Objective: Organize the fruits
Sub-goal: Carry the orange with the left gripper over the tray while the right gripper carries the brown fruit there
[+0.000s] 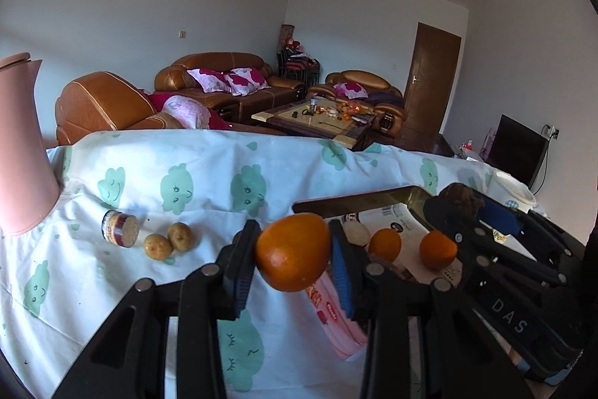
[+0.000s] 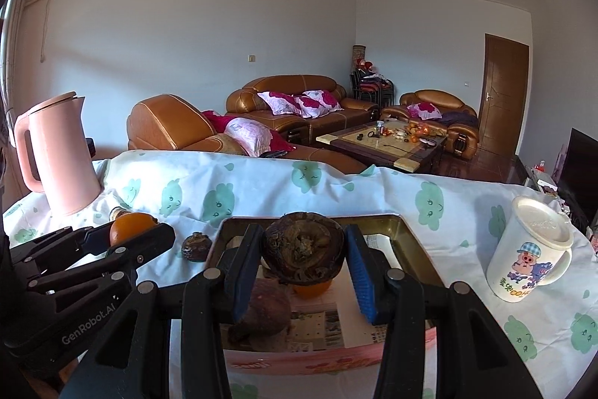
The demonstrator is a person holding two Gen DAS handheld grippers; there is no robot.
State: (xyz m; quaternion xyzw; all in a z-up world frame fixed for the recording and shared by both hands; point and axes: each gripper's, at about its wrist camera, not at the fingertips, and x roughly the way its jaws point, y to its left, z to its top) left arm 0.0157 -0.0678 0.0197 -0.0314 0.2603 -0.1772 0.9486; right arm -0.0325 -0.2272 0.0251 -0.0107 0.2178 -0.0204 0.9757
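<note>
My left gripper is shut on an orange and holds it above the cloth, just left of a gold tin tray. Two more oranges and a pale fruit lie in that tray. My right gripper is shut on a dark brown wrinkled fruit over the tray. Beneath it lie an orange and a brownish fruit. Each gripper also shows in the other's view, the right gripper and the left gripper.
Two small yellow-brown fruits and a toppled jar lie on the cloud-print cloth. A dark fruit sits left of the tray. A pink kettle stands far left, a lidded white mug at the right.
</note>
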